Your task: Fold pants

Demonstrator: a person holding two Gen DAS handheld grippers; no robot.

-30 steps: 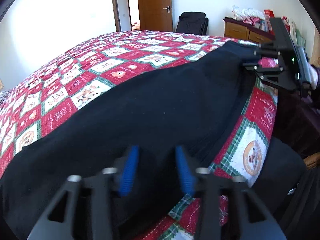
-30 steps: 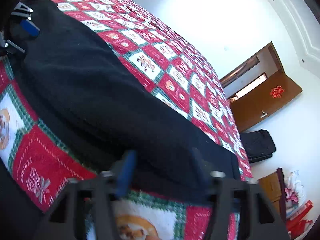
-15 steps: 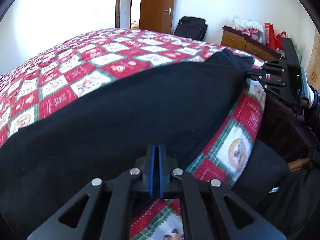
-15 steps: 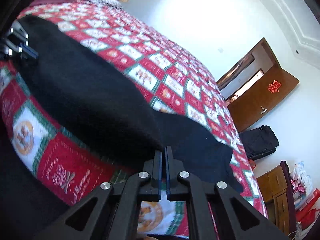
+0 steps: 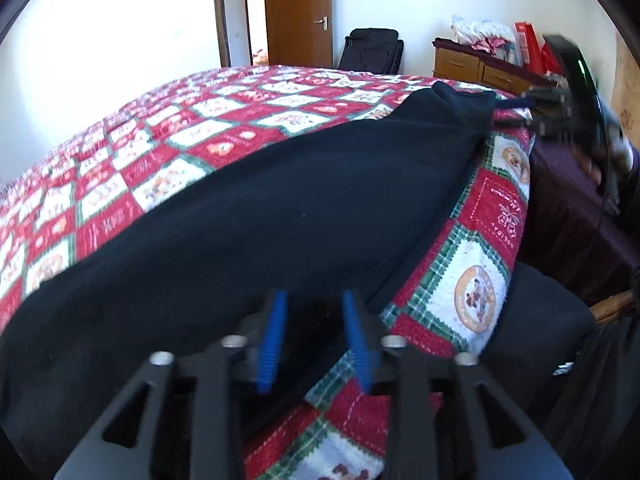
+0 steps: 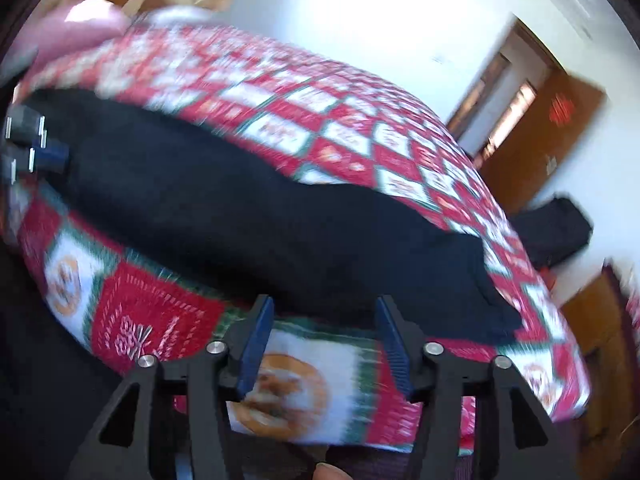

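Pants (image 5: pixel 280 208): black, already doubled into one long strip, lying on the quilt along the bed's near edge. In the left wrist view the strip runs from the lower left of the frame to the upper right. In the right wrist view (image 6: pixel 248 216) it runs from the left edge to the lower right.
Quilt (image 5: pixel 168 168): red, white and green patchwork that covers the bed; a band of it shows between the strip and the bed's edge.
Long axis: from one gripper to the other, so each gripper sits at one end of the strip. Neither is nearer the middle.
Left gripper (image 5: pixel 314 340): bottom centre of its own view, over the wide end of the pants. Its jaws are opening, parted about a third of the way; dark cloth lies under the gap, but the blue pads do not press on it.
Right gripper (image 6: pixel 326 340): bottom centre of its own blurred view, just short of the narrow end. Its jaws are opening, about half parted, with only quilt showing between the pads. It holds nothing.
Next move, as a judgement: one end must be carried over to the other along that axis, so each gripper needs a fresh grip at its own end.
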